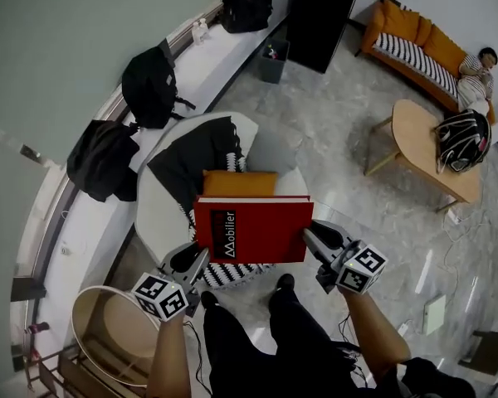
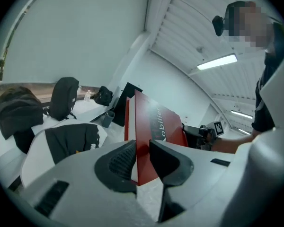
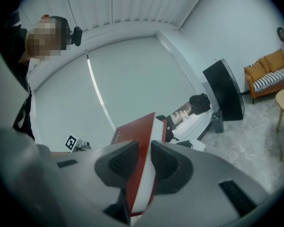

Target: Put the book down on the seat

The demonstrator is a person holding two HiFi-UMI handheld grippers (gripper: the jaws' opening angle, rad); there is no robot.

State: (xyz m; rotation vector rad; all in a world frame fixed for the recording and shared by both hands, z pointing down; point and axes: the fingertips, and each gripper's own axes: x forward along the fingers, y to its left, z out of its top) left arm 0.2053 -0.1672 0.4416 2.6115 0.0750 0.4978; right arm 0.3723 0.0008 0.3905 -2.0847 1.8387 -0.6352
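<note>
In the middle of the frame the red book (image 1: 253, 229) lies with its long side left to right, one end clamped in the left gripper (image 1: 192, 262) and the other in the right gripper (image 1: 318, 240), with the white seat (image 1: 153, 214) just behind it.

book (image 1: 253, 229) cvr smooth, semi-gloss; floor (image 1: 332, 131) polished stone

L tool (image 1: 196, 260) & R tool (image 1: 313, 238) grip red book (image 1: 253, 229) over seat (image 1: 161, 214)
</note>
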